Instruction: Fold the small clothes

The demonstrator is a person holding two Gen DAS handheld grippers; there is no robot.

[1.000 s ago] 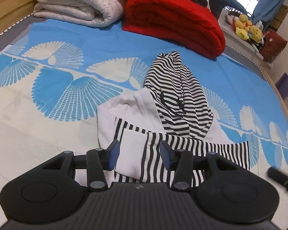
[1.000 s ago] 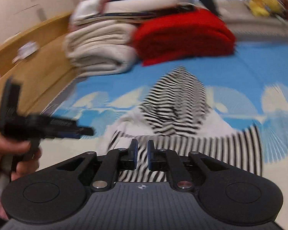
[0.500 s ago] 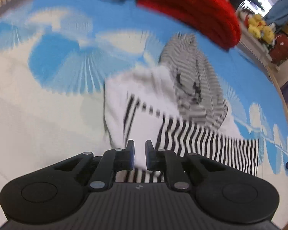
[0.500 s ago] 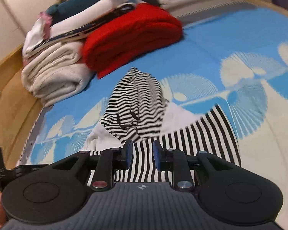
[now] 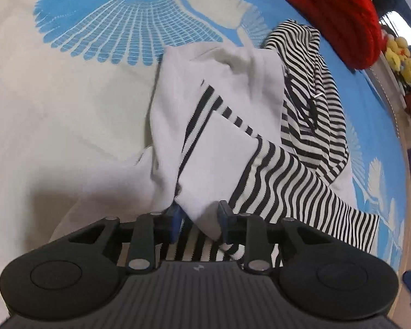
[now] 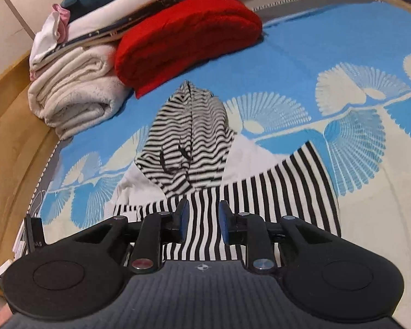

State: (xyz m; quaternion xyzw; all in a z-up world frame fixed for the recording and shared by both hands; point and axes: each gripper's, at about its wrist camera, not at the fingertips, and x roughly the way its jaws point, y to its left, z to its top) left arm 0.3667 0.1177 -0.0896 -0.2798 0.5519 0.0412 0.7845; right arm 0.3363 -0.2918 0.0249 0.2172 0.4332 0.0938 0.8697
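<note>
A small black-and-white striped hoodie (image 5: 307, 126) with white panels lies on the blue and cream bedspread (image 5: 68, 96). It also shows in the right wrist view (image 6: 189, 148), hood pointing away. My left gripper (image 5: 199, 223) is open, its fingers straddling the white folded corner (image 5: 219, 148) at the garment's near left edge. My right gripper (image 6: 203, 223) is open, hovering over the striped hem (image 6: 260, 192) at the garment's near edge, holding nothing.
A folded red blanket (image 6: 189, 35) and a stack of cream and white bedding (image 6: 76, 93) lie at the far end of the bed. A wooden bed frame (image 6: 11, 142) runs along the left. Yellow plush toys (image 5: 400, 57) sit beyond the right edge.
My left gripper moved down and forward to the garment's left corner and its fingers have opened around the white fold. My right gripper opened wider over the striped hem.
</note>
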